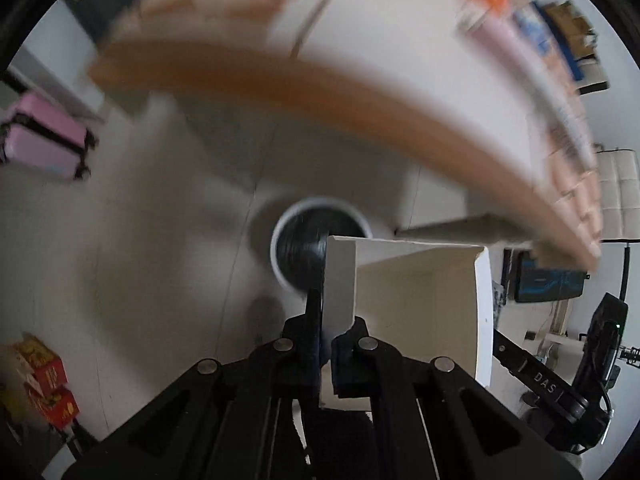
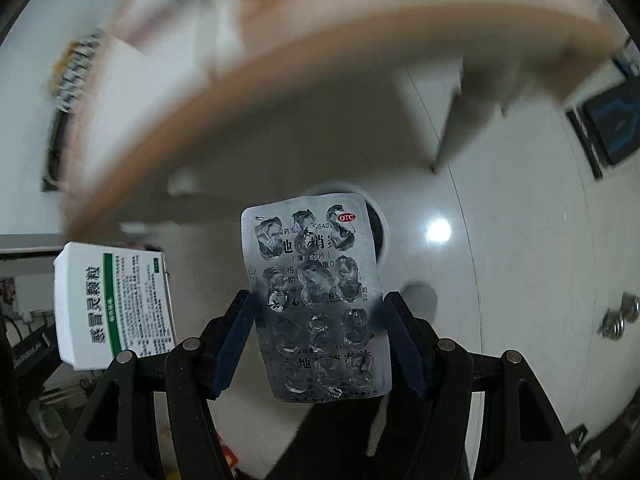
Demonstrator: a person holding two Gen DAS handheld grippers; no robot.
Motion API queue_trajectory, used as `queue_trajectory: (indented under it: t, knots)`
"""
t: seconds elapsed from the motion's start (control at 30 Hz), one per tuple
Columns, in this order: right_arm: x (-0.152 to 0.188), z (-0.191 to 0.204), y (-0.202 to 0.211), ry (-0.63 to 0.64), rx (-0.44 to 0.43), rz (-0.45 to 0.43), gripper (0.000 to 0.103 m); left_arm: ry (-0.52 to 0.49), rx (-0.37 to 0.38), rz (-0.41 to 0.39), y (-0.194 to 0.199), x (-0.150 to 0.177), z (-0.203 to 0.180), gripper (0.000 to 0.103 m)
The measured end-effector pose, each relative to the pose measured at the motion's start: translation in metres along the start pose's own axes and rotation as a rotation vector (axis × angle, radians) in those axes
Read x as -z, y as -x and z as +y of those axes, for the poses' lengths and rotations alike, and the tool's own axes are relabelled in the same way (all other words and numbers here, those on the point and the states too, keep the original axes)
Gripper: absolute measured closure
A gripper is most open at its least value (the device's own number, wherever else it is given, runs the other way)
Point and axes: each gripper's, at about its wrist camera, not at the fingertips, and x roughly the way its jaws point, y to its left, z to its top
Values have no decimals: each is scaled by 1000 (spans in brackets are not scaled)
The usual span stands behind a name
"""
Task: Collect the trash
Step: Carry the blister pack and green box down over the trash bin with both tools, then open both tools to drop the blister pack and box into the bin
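Note:
My left gripper [image 1: 326,336] is shut on the flap of an open white medicine box [image 1: 416,304] and holds it in the air. The same box [image 2: 112,304], with green print, shows at the left of the right wrist view. My right gripper [image 2: 318,312] is shut on an empty silver blister pack [image 2: 316,296], held by its side edges. A white trash bin [image 1: 316,240] with a black liner stands on the floor below both grippers. In the right wrist view the bin [image 2: 378,228] is mostly hidden behind the blister pack.
A blurred wooden table edge [image 1: 360,108] arcs across the top of both views. A pink suitcase [image 1: 44,140] stands at left and red boxes [image 1: 44,384] lie at lower left. A dark screen [image 2: 612,124] is at right. The floor is pale and glossy.

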Motion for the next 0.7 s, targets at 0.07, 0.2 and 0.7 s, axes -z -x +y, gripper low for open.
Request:
queue_trajectory:
  t: [0.07,0.2,0.7]
  knots:
    - [5,-14,-41,-25,16,31,35,-5,-9,20,-35,0,3,102]
    - [3,-31,-109,-38,42,42,35,-24,-25,62,-126,-13,9,101]
    - [-54,-66,-336,-32,46,78,34,-95,-95,138,-314,-66,18,41]
